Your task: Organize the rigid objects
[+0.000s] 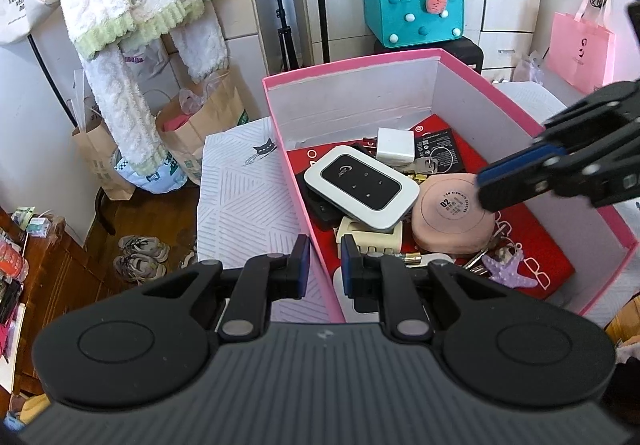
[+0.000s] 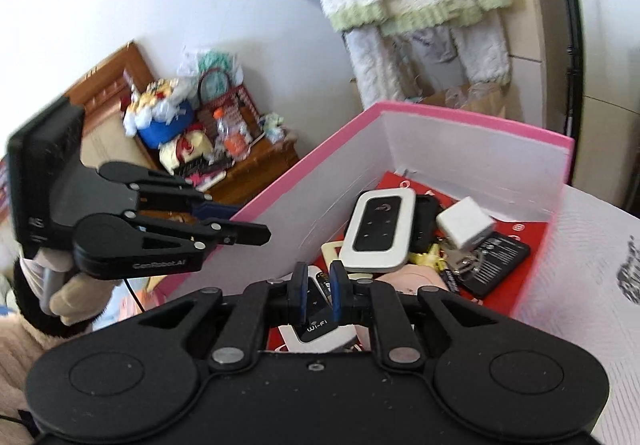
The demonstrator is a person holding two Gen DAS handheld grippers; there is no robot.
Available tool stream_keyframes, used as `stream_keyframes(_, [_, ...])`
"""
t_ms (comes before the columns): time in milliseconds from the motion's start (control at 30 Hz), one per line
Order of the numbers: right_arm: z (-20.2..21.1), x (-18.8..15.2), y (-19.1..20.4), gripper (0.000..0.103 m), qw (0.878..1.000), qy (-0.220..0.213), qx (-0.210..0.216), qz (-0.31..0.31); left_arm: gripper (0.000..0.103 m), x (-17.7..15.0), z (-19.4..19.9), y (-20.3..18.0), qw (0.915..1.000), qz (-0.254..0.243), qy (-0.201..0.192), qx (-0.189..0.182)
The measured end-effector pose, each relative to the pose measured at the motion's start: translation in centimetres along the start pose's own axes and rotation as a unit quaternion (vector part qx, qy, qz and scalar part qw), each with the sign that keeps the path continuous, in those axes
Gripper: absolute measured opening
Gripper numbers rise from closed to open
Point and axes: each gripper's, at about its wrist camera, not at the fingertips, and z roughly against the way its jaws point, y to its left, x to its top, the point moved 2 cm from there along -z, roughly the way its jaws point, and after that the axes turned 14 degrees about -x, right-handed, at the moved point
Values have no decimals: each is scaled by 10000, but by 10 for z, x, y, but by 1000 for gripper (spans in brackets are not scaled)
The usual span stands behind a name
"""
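Clamped on the pink box's (image 1: pixel 320 265) near wall, our left gripper (image 1: pixel 324 265) holds it. Our right gripper (image 2: pixel 318 295) stands slightly parted over what seems a white Wi-Fi stick (image 2: pixel 320 337) inside, beside the white pocket router (image 2: pixel 378 231).

The router (image 1: pixel 361 187) lies on clutter inside the box (image 1: pixel 352 73).

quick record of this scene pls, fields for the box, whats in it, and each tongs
container: pink cardboard box, open top
contents: white-and-black pocket router, round pink compact, white cube charger, purple starfish charm
left tongs: clamped on the box's side wall
right tongs: slightly parted, empty, above the box's contents
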Motion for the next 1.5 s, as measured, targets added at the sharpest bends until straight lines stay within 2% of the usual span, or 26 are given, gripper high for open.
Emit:
stream_keyframes(133, [13,-3,-1,17,9997,-186,-145,1,14,3,5,-6,9999,-49,17,131])
stream_keyframes(333, [32,-8,9,25,9982,-463,-311,207,14,7,33,-28,9992,-221,-122,308])
stream_keyframes(533, [54,-12,9,44,9963,-597,-598,180,14,11,55,-57,9986,-426,-165,270])
stream_keyframes(633, [66,-14,7,55,9945,-647,-799,210,14,12,64,-74,9987,-476,-188,-62])
stream_keyframes(700, [73,-16,6,76,9940,-632,-873,201,17,10,71,-87,9979,-582,-281,-107])
stream_keyframes(733, [76,-17,7,82,9938,-613,-900,234,17,9,74,-92,9975,-610,-314,-142])
stream_keyframes(767, [79,-18,7,98,9927,-541,-1040,271,20,9,76,-97,9972,-634,-338,-198])
stream_keyframes(800, [82,-18,7,103,9908,-452,-1245,286,31,9,79,-101,9970,-642,-350,-242])
stream_keyframes(833, [84,-19,7,103,9882,-388,-1445,313,40,8,81,-105,9971,-624,-362,-253])
stream_keyframes(867, [89,-20,6,103,9854,-324,-1631,367,58,7,82,-108,9971,-608,-386,-237])
stream_keyframes(900, [94,-21,4,103,9821,-282,-1822,390,70,6,84,-110,9970,-600,-435,-215])
stream_keyframes(1033, [122,-33,-5,103,9706,-526,-2341,174,84,4,85,-114,9972,-493,-504,-244])
stream_keyframes(1100, [136,-42,-10,103,9626,-733,-2608,-50,99,4,82,-115,9977,-389,-467,-291])
stream_keyframes(1233, [159,-59,-11,103,9546,-980,-2799,-272,101,7,73,-120,9994,-252,-236,-41])
stream_keyframes(1300, [170,-66,-12,103,9525,-1080,-2783,-605,101,6,70,-123,9996,-165,-211,46])
stream_keyframes(1367, [179,-74,-11,103,9471,-1093,-2865,-951,101,3,69,-127,9995,-67,-301,-25])
stream_keyframes(1500, [185,-82,-1,103,9383,-1141,-3041,-1190,101,-6,67,-134,9984,113,-486,-265])
